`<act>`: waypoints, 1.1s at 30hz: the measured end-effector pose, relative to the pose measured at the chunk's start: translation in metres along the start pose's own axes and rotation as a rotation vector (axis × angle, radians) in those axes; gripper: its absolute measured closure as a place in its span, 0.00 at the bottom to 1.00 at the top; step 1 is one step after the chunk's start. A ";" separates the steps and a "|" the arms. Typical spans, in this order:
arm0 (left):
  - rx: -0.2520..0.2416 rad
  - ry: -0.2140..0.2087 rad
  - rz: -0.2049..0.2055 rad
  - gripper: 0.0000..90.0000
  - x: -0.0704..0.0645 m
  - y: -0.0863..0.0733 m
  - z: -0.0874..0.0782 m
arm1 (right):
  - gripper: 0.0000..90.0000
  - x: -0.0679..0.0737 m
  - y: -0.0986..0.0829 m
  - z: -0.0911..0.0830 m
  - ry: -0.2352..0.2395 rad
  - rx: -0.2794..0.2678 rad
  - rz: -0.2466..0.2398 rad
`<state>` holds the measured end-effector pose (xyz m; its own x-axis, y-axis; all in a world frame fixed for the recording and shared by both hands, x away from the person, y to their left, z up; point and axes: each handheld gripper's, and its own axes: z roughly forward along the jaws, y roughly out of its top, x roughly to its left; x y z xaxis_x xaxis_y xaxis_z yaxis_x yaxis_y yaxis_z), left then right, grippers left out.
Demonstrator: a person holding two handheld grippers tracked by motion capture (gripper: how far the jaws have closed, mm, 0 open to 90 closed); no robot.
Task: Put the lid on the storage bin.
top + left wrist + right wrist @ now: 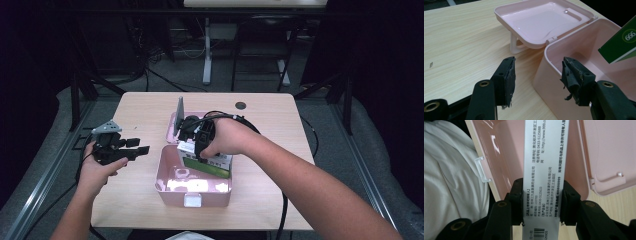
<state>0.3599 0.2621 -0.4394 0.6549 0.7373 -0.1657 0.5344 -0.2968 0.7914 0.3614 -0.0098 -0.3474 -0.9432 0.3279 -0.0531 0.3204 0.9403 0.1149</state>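
Pink box (172, 186) open on table (140, 110), lid (536, 22) flipped back. Right gripper (541, 202) clamped on green-white carton (207, 165), holding it tilted inside the box's right half. Left gripper (537, 75) jaws apart, holding nothing, just left of the box.

The left gripper (537, 75) hangs with jaws apart right at the wall of a pink plastic box (554, 75), its hinged lid (541, 22) flopped back onto the light wooden table (461, 42).

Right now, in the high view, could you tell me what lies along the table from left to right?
Left gripper, held open beside the box → pink box, lid open → right gripper, shut on a green and white carton over the box.
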 end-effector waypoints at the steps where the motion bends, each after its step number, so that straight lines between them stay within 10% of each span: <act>1: 0.001 0.000 0.000 0.50 0.000 0.000 0.000 | 0.68 0.001 0.000 0.000 -0.003 -0.003 -0.014; 13: 0.003 -0.001 -0.005 0.50 0.001 -0.001 0.001 | 0.67 0.011 0.003 0.005 0.004 0.006 -0.141; 33: 0.008 -0.004 -0.003 0.50 0.001 -0.001 0.001 | 0.68 0.026 0.012 0.026 0.016 0.068 -0.219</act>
<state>0.3606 0.2629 -0.4410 0.6551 0.7361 -0.1703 0.5404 -0.2991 0.7864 0.3431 0.0128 -0.3727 -0.9920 0.1145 -0.0539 0.1127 0.9930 0.0353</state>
